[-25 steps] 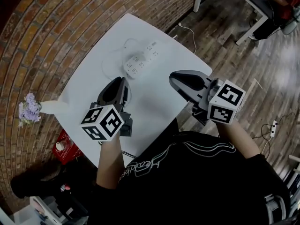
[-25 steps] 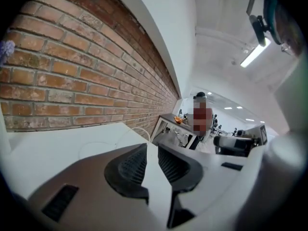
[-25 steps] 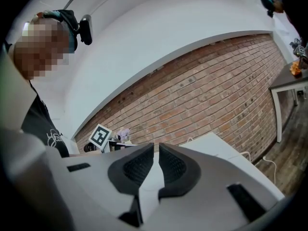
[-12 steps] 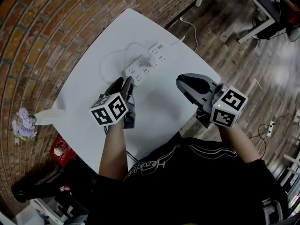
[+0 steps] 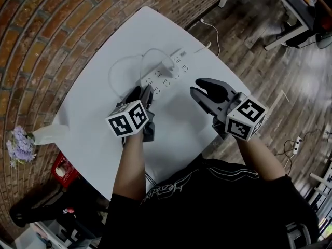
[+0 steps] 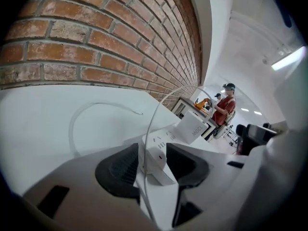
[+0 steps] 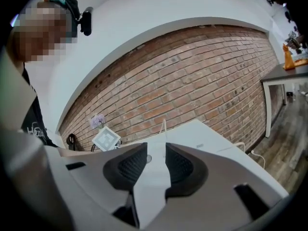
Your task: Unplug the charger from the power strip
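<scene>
A white power strip [image 5: 161, 75] lies on the white table [image 5: 93, 113], with a white charger [image 5: 168, 65] plugged into its top and a thin white cable [image 5: 116, 66] looping off to the left. My left gripper [image 5: 142, 91] is at the strip's near end. In the left gripper view its jaws are opening, and the strip's end [image 6: 155, 165] lies between them with small gaps to the pads. The charger [image 6: 193, 127] stands further along the strip. My right gripper [image 5: 197, 86] hovers to the right of the strip, its jaws [image 7: 155, 150] opening with nothing between them.
A brick wall [image 5: 46, 30] runs along the table's left side. A white vase of purple flowers [image 5: 21, 141] stands at the table's left corner. The table's right edge drops to a wooden floor [image 5: 249, 51], and a desk [image 5: 290, 9] stands beyond.
Both grippers have moved forward and down toward the power strip. The left one has reached the strip's near end. Both pairs of jaws, shut before, have opened.
</scene>
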`<state>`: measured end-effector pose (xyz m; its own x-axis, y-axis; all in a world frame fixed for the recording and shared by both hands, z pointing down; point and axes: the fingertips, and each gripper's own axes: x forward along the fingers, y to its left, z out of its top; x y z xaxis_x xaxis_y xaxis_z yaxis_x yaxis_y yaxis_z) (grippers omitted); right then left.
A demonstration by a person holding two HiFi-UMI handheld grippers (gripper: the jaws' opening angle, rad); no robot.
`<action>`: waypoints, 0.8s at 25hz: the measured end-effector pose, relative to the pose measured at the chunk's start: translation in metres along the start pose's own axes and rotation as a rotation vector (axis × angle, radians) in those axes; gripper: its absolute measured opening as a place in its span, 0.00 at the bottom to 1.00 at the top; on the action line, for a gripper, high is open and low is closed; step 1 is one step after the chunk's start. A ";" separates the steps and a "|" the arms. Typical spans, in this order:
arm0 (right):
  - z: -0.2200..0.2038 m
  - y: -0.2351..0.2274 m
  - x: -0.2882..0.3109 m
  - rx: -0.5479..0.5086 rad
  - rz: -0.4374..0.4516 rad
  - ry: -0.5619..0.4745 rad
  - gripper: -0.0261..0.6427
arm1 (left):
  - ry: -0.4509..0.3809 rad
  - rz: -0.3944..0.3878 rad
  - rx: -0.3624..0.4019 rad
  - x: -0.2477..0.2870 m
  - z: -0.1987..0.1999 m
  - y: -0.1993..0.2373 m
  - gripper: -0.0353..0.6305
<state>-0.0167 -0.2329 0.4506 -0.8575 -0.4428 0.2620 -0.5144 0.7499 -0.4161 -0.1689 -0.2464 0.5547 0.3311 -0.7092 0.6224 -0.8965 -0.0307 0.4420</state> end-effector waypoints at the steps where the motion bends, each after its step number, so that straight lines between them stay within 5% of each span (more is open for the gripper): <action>1: -0.002 -0.003 0.005 -0.018 -0.013 0.003 0.17 | 0.005 -0.001 -0.005 0.001 -0.001 0.001 0.29; 14: -0.023 -0.030 0.080 -0.287 -0.181 0.093 0.31 | 0.011 -0.010 0.015 0.005 -0.002 0.000 0.29; 20: -0.026 -0.039 0.098 -0.297 -0.232 0.094 0.31 | 0.015 -0.012 0.015 0.006 -0.003 0.000 0.29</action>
<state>-0.0805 -0.2928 0.5150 -0.7072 -0.5807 0.4034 -0.6564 0.7512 -0.0694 -0.1665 -0.2481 0.5605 0.3462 -0.6981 0.6267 -0.8967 -0.0499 0.4398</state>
